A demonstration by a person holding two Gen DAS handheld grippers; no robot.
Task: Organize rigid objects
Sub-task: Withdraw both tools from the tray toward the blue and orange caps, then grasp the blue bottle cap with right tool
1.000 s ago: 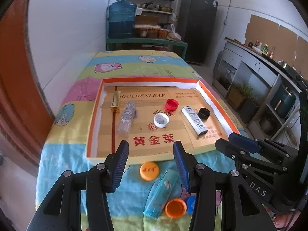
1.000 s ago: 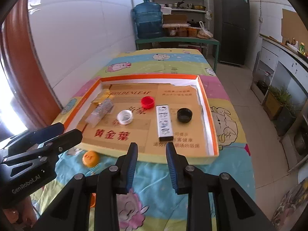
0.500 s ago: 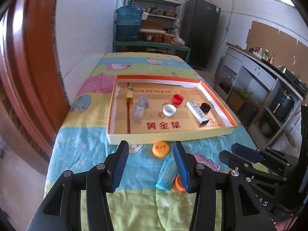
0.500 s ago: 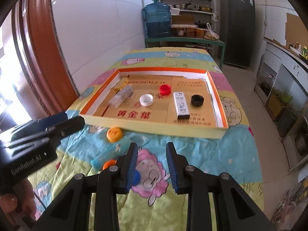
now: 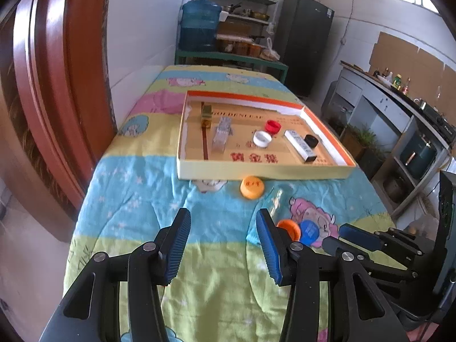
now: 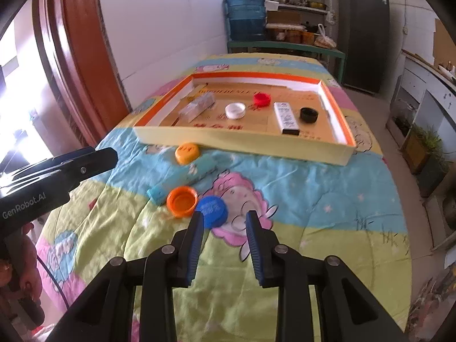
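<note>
Caps and small boxes lie on a big table with a bright cartoon blanket on it. On the far part of the blanket sits a wide, flat cardboard tray with pale yellow sides and an orange rim.

Inside the tray, from left to right in the right wrist view, there is a clear plastic box lying flat, a white round cap, a red round cap, a long white box with a dark end, and a black round cap. A small gold box stands near the tray's far left corner.

Four things lie on the blanket outside the tray. A long light blue box lies flat, pointing slantwise toward the tray. An orange cap with its top up sits right against the tray's front wall. An orange cap with its open side up touches the near end of the blue box. A blue round cap sits just beside that open orange cap.

The left gripper hangs over the blanket with its two blue pads wide apart and nothing between them. The right gripper also has its pads apart and holds nothing. Its left pad is close to the blue cap.
</note>
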